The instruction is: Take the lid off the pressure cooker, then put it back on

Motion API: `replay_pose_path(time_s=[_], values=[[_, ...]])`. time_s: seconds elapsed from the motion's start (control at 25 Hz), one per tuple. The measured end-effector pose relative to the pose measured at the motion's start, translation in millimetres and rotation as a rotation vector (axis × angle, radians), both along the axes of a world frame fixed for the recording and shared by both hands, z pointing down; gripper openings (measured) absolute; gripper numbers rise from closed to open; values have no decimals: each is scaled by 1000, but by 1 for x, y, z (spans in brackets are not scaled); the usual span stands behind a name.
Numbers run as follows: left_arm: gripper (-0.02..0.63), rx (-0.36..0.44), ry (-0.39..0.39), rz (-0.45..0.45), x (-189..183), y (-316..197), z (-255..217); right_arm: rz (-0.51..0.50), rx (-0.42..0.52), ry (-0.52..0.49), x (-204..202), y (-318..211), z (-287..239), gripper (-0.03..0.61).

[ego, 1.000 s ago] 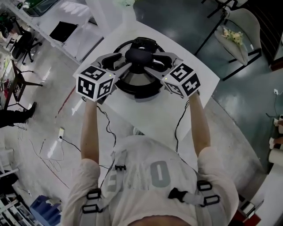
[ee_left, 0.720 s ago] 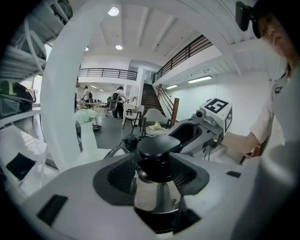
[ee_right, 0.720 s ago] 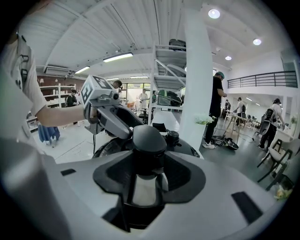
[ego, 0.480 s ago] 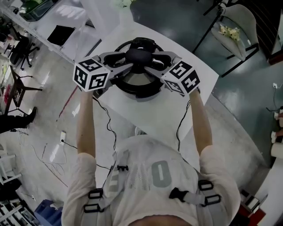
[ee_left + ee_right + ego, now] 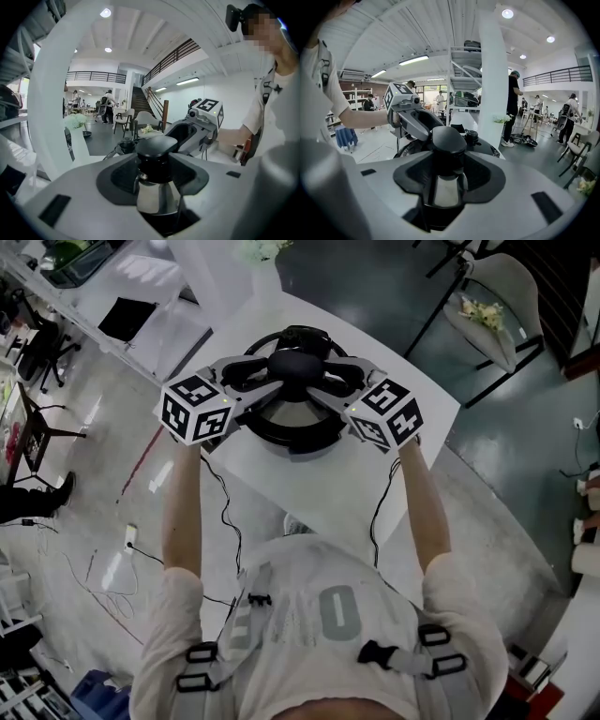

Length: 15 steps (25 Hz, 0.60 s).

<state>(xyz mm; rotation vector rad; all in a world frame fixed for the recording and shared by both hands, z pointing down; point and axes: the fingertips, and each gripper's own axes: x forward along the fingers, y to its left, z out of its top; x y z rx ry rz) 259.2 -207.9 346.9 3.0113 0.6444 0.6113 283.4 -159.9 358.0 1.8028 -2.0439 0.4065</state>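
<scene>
Open-plan workshop-type lab: mezzanine railing (image 5: pixel 93 75) and staircase (image 5: pixel 138 101) beyond the white table (image 5: pixel 333 479), workbench (image 5: pixel 161 273) beside it, concrete floor (image 5: pixel 511 474) beneath.

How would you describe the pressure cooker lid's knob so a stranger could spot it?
On the white table sits a round pressure cooker with a dark lid. At the lid's centre stands a round black knob on a shiny metal stem. Unlike the smaller black cap near it, it is clamped by the left gripper and right gripper.
</scene>
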Motion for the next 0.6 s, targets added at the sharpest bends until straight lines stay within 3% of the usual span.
replay_pose_path(time_s=[0.28, 0.6], values=[[204, 73, 57, 8, 1, 6, -27, 27, 68, 30, 0, 5, -24, 202], [204, 82, 108, 30, -20, 26, -54, 55, 104, 81, -21, 25, -51, 204]])
